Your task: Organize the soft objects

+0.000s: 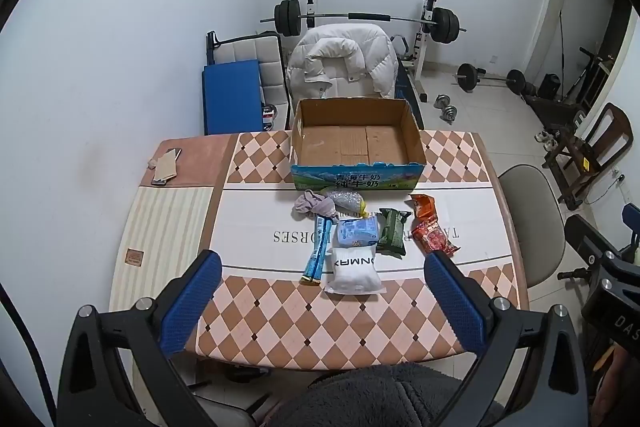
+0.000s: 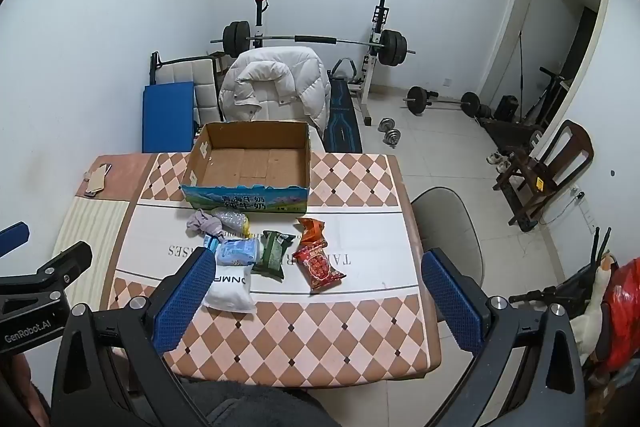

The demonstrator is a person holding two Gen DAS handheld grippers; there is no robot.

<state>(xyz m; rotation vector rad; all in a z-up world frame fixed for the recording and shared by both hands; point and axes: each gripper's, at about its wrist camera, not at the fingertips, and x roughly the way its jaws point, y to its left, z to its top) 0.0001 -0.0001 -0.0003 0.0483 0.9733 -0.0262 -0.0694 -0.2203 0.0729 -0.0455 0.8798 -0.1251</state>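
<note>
Both grippers hang wide apart over the near table edge, gripping nothing.

From my seat the left gripper (image 1: 322, 269) and right gripper (image 2: 318, 267) each show blue pads spread wide, empty; on the table (image 1: 280, 327) the white pouch (image 1: 354, 270) lies closest, with the blue stick pack (image 1: 319, 251) at its 9 o'clock; the pale blue packet (image 1: 357, 231) sits at its 12, the green packet (image 1: 392, 231) at 1, the red snack bag (image 1: 432, 230) at 2; farther off lie the grey cloth (image 1: 314, 206) and silver pouch (image 1: 346, 199); the cardboard box (image 1: 356, 179) stands at 12 o'clock, open.
</note>
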